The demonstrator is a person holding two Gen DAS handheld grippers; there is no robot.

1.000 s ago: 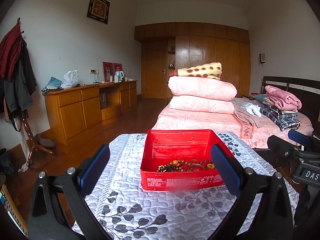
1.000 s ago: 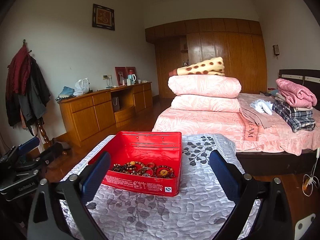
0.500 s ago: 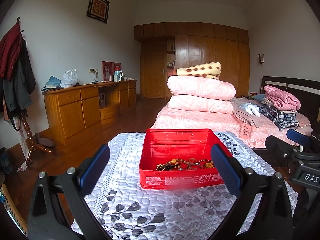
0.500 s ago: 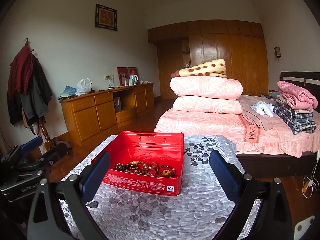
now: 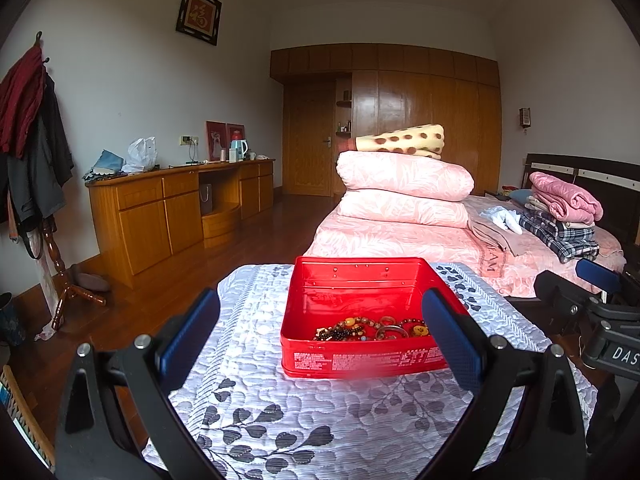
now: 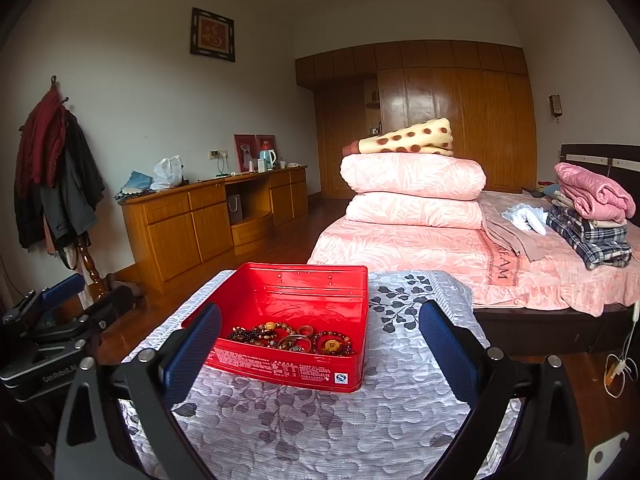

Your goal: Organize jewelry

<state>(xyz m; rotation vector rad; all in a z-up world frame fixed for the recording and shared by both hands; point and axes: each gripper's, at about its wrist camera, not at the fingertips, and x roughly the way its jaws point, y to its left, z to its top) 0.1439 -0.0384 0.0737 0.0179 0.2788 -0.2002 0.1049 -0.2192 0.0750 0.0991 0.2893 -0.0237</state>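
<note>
A red tin box (image 5: 360,356) (image 6: 288,368) stands on a table under a grey leaf-patterned quilted cloth (image 5: 304,420) (image 6: 320,424). Inside it lie several beaded bracelets and rings (image 5: 372,327) (image 6: 292,337), heaped near the front wall. My left gripper (image 5: 320,320) is open, held back from the box with nothing between its blue pads. My right gripper (image 6: 320,332) is open too, also short of the box and empty. Each gripper shows at the edge of the other's view: the right gripper (image 5: 592,300), the left gripper (image 6: 52,320).
A bed (image 6: 440,248) with folded pink quilts and stacked clothes stands behind the table on the right. A wooden sideboard (image 5: 176,212) runs along the left wall, with a coat rack (image 5: 36,152) nearer. Wooden floor lies to the left of the table.
Both grippers have risen and tilted slightly, so the box sits a little lower in both views. Both stay open and empty; the box has not moved.
</note>
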